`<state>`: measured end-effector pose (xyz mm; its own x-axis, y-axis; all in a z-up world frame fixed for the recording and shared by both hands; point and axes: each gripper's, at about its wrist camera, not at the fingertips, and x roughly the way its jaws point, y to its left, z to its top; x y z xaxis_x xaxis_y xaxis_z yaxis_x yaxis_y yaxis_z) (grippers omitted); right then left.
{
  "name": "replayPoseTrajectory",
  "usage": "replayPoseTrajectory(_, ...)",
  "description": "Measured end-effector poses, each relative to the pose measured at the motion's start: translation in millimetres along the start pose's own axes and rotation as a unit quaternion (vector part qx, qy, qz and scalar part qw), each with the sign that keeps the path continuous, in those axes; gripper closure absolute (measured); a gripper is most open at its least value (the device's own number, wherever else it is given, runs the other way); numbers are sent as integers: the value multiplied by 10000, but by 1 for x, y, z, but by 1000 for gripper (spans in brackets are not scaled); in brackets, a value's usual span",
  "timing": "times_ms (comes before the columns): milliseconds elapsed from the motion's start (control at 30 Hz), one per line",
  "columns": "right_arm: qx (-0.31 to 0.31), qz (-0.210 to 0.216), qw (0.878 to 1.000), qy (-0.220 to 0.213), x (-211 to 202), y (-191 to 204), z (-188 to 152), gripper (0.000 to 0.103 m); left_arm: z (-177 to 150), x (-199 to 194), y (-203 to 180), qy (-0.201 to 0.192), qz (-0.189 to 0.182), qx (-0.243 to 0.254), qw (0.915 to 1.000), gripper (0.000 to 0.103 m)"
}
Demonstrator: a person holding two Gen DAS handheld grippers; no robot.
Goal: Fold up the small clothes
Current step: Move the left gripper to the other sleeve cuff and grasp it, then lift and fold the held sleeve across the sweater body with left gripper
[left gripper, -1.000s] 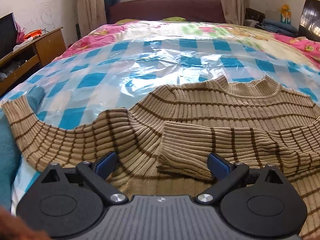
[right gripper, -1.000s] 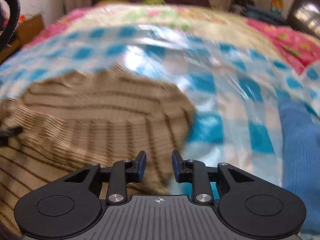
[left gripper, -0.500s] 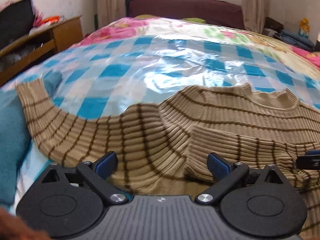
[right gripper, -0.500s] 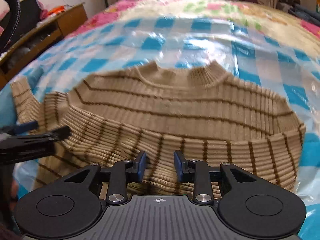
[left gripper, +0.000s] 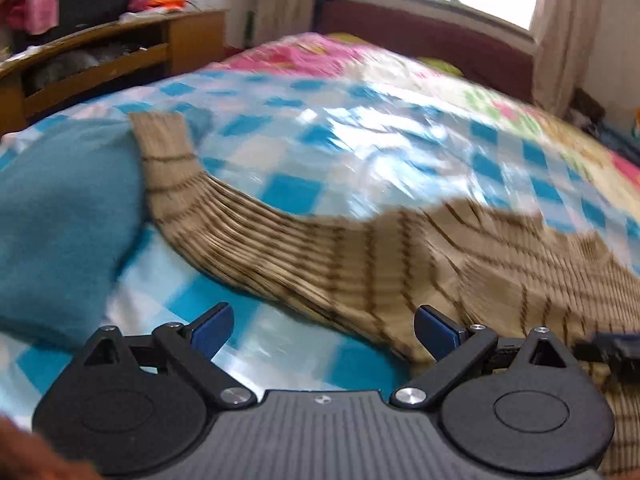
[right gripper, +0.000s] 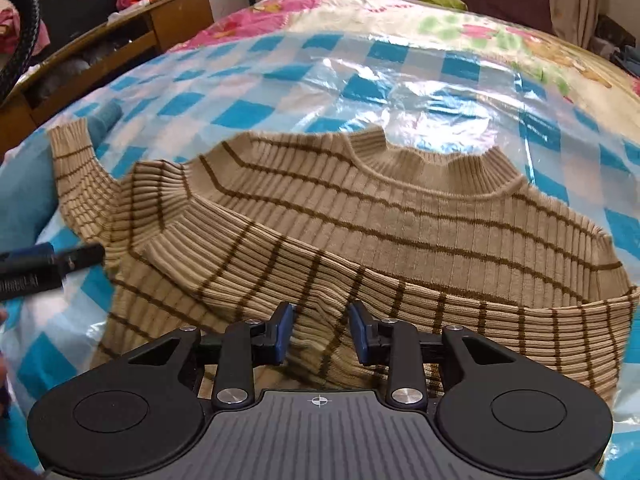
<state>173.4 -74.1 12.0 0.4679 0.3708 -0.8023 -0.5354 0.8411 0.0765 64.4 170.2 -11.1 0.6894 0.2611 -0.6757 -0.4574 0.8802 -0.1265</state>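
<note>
A tan ribbed sweater (right gripper: 360,240) w/ thin brown stripes is laid flat on a clear plastic sheet (right gripper: 400,92) spread over a blue-and-white check cover, on a bed w/ a floral quilt (right gripper: 320,12) farther back. The collar is turned toward the far side; one sleeve is seen folded across the body, the other sleeve (left gripper: 172,168) is stretched out to the left, its cuff lying against a teal garment (left gripper: 60,216). The left gripper (left gripper: 320,330) is held w/ its jaws wide apart, nothing between them, over the check cover just beside the sweater's left edge; the view is motion-blurred. The right gripper (right gripper: 320,332) is held over the lower body of the sweater, jaws a modest gap apart, no fabric pinched between the pads as far as can be seen. In the right wrist view, white lettering is seen on the left gripper's finger, but it can't be read. A wooden shelf unit (right gripper: 120,40) is seen at the left wall.
</note>
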Motion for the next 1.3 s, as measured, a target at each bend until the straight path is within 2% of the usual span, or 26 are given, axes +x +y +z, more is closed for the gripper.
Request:
replayPoseTrajectory(200, -41, 199, 9997, -155, -9, 18, -1, 71, 24, 4, 46, -278, 522, -373, 9975, 1)
replayPoseTrajectory(433, -164, 588, 9978, -269, -4, 42, 16, 71, 66, 4, 96, -905, 1106, -628, 9877, 3)
replayPoseTrajectory(567, -155, 737, 9970, -180, 7, 52, 20, 71, 91, 22, 120, -1068, 973, -805, 9862, 10)
replayPoseTrajectory(733, -109, 873, 9961, -96, 16, 58, 21, 71, 106, 53, 134, -817, 923, -939, 9879, 27)
replayPoseTrajectory(800, -91, 911, 9958, -83, 17, 59, 22, 71, 107, 64, 138, -690, 865, -1082, 9879, 29)
replayPoseTrajectory(900, -50, 953, 9954, -76, 19, 58, 22, 71, 109, 70, 137, -758, 893, -1088, 9871, 30)
replayPoseTrajectory(967, -28, 963, 9953, -68, 20, 58, 21, 71, 111, 72, 135, -762, 927, -1071, 9870, 38)
replayPoseTrajectory(1033, 6, 969, 9953, -67, 19, 56, 20, 71, 112, 74, 133, -739, 1056, -997, 9866, 57)
replayPoseTrajectory(1067, 31, 974, 9952, -72, 18, 55, 20, 71, 113, 75, 133, -728, 1114, -960, 9864, 60)
replayPoseTrajectory(1167, 93, 994, 9949, -111, 16, 53, 19, 71, 113, 71, 138, -826, 963, -1074, 9861, 75)
replayPoseTrajectory(1200, 108, 991, 9949, -123, 15, 52, 19, 71, 114, 70, 141, -864, 850, -1112, 9864, 89)
replayPoseTrajectory(1300, 151, 982, 9949, -155, 13, 49, 18, 71, 116, 64, 141, -969, 544, -1177, 9868, 92)
